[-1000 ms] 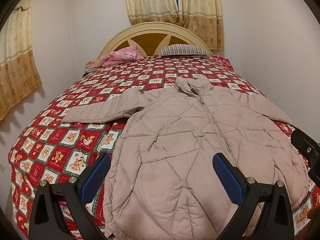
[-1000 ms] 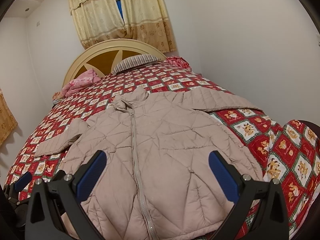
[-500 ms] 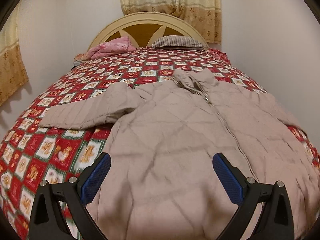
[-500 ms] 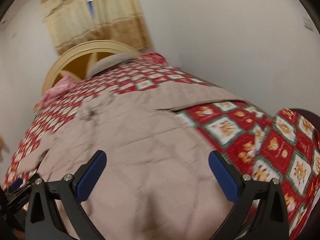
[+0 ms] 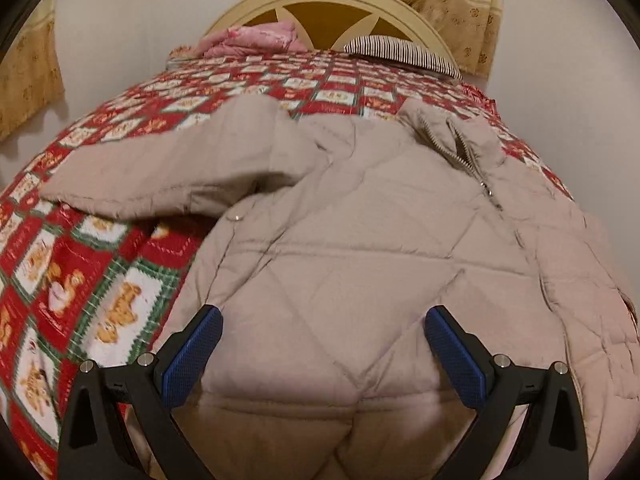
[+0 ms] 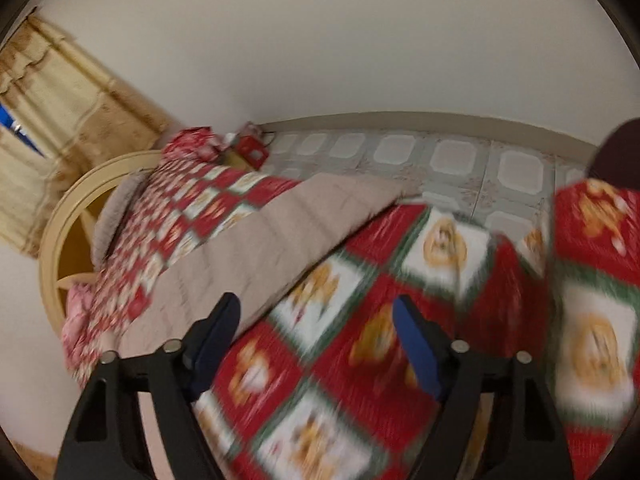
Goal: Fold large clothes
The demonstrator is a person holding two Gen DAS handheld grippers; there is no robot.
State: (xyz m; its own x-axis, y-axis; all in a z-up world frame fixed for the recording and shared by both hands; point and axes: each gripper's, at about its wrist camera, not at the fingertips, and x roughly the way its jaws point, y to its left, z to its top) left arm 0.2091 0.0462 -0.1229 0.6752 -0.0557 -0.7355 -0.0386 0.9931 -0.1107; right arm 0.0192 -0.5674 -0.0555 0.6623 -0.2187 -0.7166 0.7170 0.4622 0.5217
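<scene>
The quilted beige jacket lies spread flat, front up, across the near half of the bed, on its red patchwork bedspread with bear squares. Its zip is closed up to the collar, which points toward the far headboard. The left sleeve stretches out to the left over the bedspread, and in the right wrist view the right sleeve runs out toward the right edge of the bed, its cuff near the tiled floor. No fold is visible anywhere: both sleeves are out and the body lies full length, so by my judgement the folding has not begun and the whole of it is left, namely sleeves in, sides over and the body doubled. The left hand-held gripper hovers low over the lower body of the jacket with its jaws wide apart and nothing between them. The right hand-held gripper is also spread wide and empty; it sits over the bedspread at the near right, its left finger just beside the sleeve's edge. That view is blurred, so whether it touches the cloth cannot be told. A pink bundle and a striped pillow rest at the far end, well apart from the jacket.
</scene>
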